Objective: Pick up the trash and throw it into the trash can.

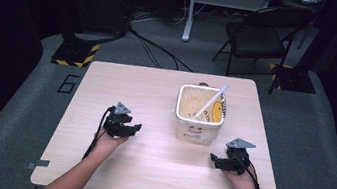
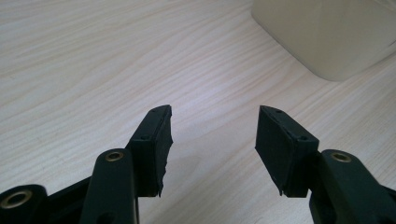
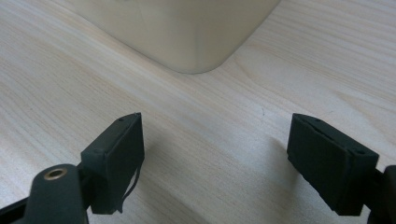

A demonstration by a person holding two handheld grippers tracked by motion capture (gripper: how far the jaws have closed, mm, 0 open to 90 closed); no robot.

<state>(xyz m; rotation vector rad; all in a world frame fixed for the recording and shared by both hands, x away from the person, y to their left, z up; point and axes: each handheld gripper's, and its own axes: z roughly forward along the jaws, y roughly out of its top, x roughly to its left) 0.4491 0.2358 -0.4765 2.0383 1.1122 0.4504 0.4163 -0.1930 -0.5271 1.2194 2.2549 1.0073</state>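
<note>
**Both grippers rest near the container, holding nothing**

A cream square container [image 1: 199,115] with a smiley face on its front wall and another on its inner wall stands on the light wooden bench [image 1: 156,93], right of the middle and nearer the far edge than the near one. A white stick-like utensil [image 1: 212,101] leans inside it, its upper end pointing toward the far right corner of the bench.

The left gripper [image 1: 135,129] sits low over the bench left of the container and apart from it, roughly midway between the left edge and the container. In the left gripper view its jaws stand apart with bare wood between them; a rounded corner of the container [image 2: 327,32] shows ahead at the upper right.

The right gripper [image 1: 213,160] lies just off the container's near right corner, toward the near edge of the bench. In the right gripper view its jaws are spread wide, nothing between them, and the container's [image 3: 187,28] rounded corner rises close in front without touching the pads.
</note>
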